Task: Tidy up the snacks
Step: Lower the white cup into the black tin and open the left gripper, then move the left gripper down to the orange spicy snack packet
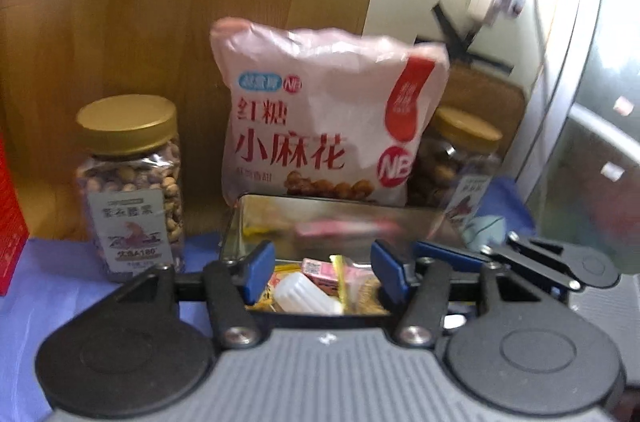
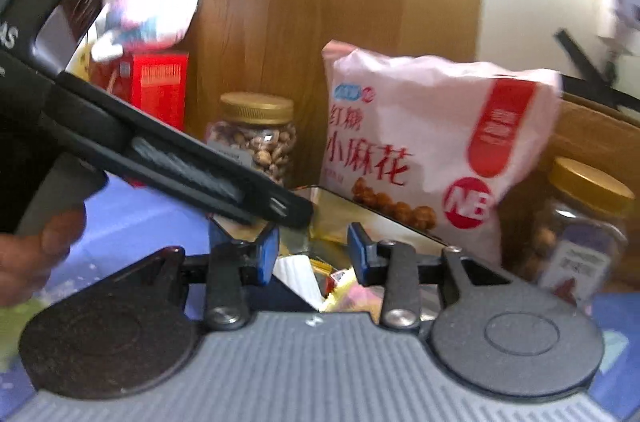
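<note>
**Two grippers held over an open tin of snacks on a desk**

A shiny rectangular metal tin (image 1: pixel 248 222) is seen near the front of a desk covered by a blue cloth (image 1: pixel 52 262). Inside the tin, small wrapped sweets (image 1: pixel 320 268) and a white ribbed piece (image 1: pixel 308 294) are packed together.

Behind the tin, at the back edge of the desk, a pink snack bag (image 1: pixel 320 110) printed with red Chinese characters is stood upright against a wooden panel (image 1: pixel 160 2). The bag is flanked by two clear jars of nuts with gold lids: the left jar (image 1: pixel 132 182) is set apart from the tin toward the left side of the desk, and the right jar (image 1: pixel 460 162) is partly hidden behind the bag's lower corner. A red box (image 2: pixel 160 86) is placed further left along the back edge, with a crumpled pink and white packet (image 2: pixel 156 10) seen above it.

The left gripper (image 1: pixel 324 268) is held above the near end of the tin with its blue-padded jaws apart; nothing is pinched between them, and the sweets are simply seen through the gap. The right gripper (image 2: pixel 314 254) is likewise held over the tin with its jaws parted and nothing clamped. In the right wrist view, the left gripper's dark body is seen reaching in from the left, and part of the person's hand (image 2: pixel 36 246) is seen on its handle. Much of both views is blurred.
</note>
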Demonstrator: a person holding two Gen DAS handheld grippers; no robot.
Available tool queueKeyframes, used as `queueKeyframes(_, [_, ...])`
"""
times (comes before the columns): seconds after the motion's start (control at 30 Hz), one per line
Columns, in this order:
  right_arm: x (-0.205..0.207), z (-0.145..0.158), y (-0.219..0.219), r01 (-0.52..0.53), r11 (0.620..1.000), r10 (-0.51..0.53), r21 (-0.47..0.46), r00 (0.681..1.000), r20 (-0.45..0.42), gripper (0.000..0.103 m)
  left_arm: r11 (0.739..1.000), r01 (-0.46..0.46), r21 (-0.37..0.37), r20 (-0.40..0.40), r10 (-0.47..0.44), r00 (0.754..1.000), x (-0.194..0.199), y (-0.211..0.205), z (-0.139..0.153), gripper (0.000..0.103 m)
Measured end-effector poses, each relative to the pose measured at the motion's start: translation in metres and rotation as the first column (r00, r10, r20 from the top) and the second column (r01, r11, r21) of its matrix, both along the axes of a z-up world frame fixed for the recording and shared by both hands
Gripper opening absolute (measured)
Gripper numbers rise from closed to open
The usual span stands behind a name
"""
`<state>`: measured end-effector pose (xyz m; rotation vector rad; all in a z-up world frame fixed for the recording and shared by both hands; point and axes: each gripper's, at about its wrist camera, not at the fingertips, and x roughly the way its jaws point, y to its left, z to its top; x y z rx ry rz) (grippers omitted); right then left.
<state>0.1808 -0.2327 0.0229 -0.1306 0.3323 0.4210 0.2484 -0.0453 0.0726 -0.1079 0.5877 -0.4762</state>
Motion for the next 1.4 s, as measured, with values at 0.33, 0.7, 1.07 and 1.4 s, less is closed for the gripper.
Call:
queueKeyframes(0.33, [-0.061,-0.05,-0.086,0.157,0.947,-0.054,0.279,0.938,-0.343,0.035,0.986,0.122,-0.111,-0.18,-0.141,0.974,-0.079,0.001,-0.04,0.054])
queueKeyframes(0.7, [-0.068,-0.076,-0.086,0.261,0.833,0.018,0.488,0.868,-0.496,0.035,0.982,0.119,-0.148,-0.303,-0.16,0.939,-0.091,-0.01,-0.084,0.052])
queueKeyframes(1.07, [-0.058,-0.069,-0.061,0.227,0.817,0.063,0.53,0.878,-0.474,0.005,0.978,0.142,-0.151,-0.303,-0.183,0.935,-0.11,0.002,-0.084,0.053])
queueKeyframes(1.4, [-0.087,-0.024,-0.018,0.033,0.946,0.043,0.323,0.973,-0.225,0.002,0.957,0.066,-0.283,-0.246,-0.138,0.959,-0.132,0.06,-0.061,0.071])
